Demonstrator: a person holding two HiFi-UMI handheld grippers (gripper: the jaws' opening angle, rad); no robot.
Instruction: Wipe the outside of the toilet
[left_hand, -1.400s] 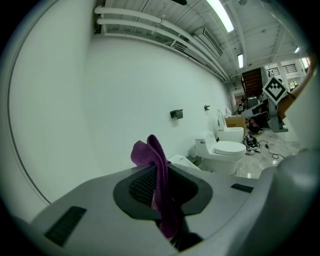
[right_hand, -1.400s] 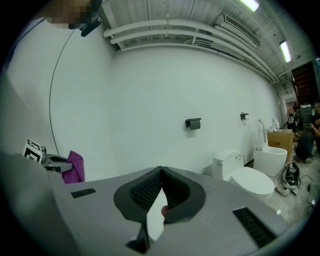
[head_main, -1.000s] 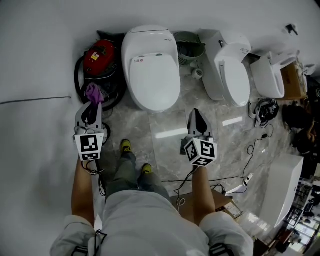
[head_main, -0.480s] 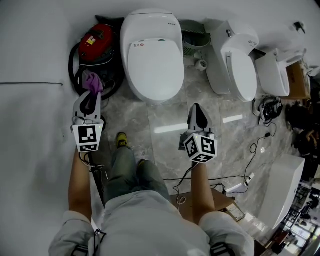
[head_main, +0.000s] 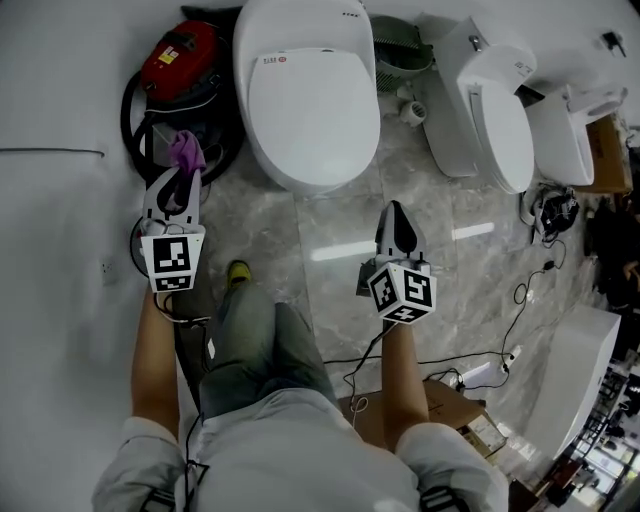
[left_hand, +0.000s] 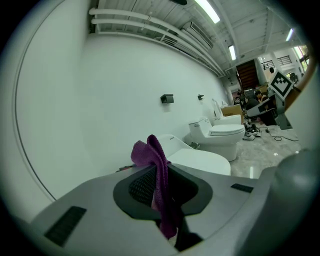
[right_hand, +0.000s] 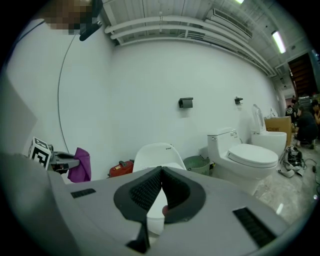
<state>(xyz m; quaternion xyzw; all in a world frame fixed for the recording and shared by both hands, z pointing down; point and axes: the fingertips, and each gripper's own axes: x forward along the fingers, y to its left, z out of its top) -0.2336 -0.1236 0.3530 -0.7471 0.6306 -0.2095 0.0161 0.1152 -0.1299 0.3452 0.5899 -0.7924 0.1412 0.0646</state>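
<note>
L gripper (head_main: 179, 178) is clamping a purple cloth (left_hand: 156, 165); R gripper (head_main: 397, 210) is carrying nothing, jaws together. Toilet (head_main: 305, 95) is standing ahead, untouched: wiping prob. not yet begun.

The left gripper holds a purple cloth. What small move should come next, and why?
Probably carry the left gripper forward and rightward until the purple cloth touches the white oval toilet: the cloth is clamped but not yet on it.

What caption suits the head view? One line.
Person stands before a white toilet, left gripper shut on a purple cloth, right gripper shut and empty.
</note>
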